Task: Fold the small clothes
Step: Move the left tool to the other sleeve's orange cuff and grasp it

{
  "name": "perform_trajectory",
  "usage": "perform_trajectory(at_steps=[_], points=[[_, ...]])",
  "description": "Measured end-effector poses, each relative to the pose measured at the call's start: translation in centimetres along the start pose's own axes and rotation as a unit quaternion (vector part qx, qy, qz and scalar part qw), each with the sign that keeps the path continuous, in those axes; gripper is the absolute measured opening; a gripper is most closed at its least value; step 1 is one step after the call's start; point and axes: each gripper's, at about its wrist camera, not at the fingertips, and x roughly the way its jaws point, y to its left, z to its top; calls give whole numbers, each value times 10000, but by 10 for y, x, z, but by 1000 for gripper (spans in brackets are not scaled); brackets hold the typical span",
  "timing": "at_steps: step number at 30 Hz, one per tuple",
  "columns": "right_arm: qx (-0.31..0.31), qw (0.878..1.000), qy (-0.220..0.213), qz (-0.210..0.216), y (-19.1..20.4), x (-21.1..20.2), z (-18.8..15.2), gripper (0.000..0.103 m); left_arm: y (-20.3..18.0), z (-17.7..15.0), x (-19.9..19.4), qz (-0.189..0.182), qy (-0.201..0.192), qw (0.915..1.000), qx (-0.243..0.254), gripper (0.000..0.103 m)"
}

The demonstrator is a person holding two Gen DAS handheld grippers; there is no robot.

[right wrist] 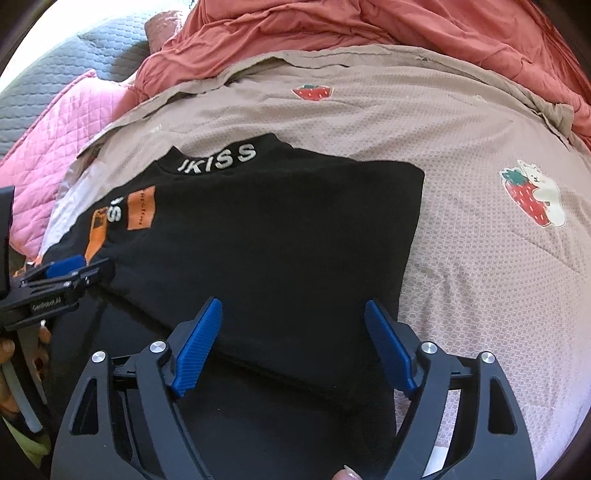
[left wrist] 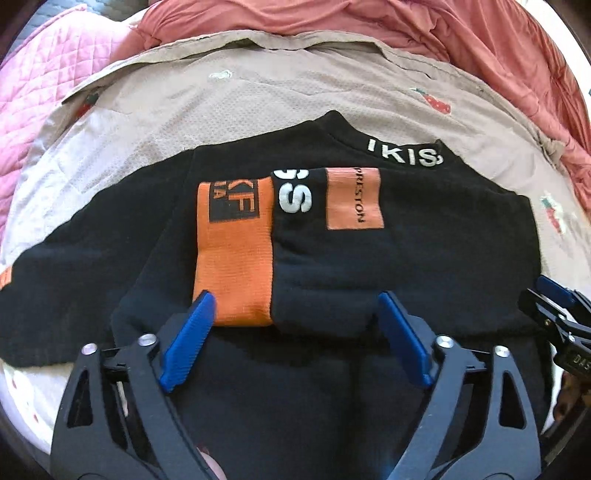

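A: How is the black shirt (left wrist: 369, 258) laid?

B: It is spread flat on the beige strawberry-print bedcover (right wrist: 461, 258), collar (right wrist: 218, 158) pointed away from both cameras, hem nearest them. The long axis is run from hem to collar. 1 sleeve with an orange cuff (left wrist: 236, 258) is folded inward across the chest, beside an orange patch (left wrist: 354, 199).

A: And the left tool (left wrist: 295, 332)?

B: Its 2 blue pads (left wrist: 188, 339) are spread wide over the folded sleeve's end. Nothing is pinched; the cloth is merely seen between and beneath them.

A: The right tool (right wrist: 291, 343)?

B: It is likewise released, jaws set wide above the near edge of the shirt, close to its right-hand corner. Whether the pads are touching the fabric cannot be told.

A: What is seen beyond?

B: A rumpled red blanket (right wrist: 332, 26) is bunched past the bedcover, and a pink quilt (left wrist: 40, 85) is lying to the left.
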Motion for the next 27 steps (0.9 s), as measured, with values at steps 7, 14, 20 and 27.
perform_trajectory(at_steps=[7,14,20,27], points=[[-7,9998,-205,28,4,-10,4,93,9,-6,-22,19,-72,9998,-186,93],[-290,9982,-510,158,22,-23,5,97,19,-12,-47,56,-264,9990,-344,93],[-730,9908,-1128,131,42,-48,5,98,33,-20,-67,50,-389,9979,-507,93],[-1157,9799,-1608,216,67,-73,-6,98,61,-30,-85,188,-590,9951,-768,93]])
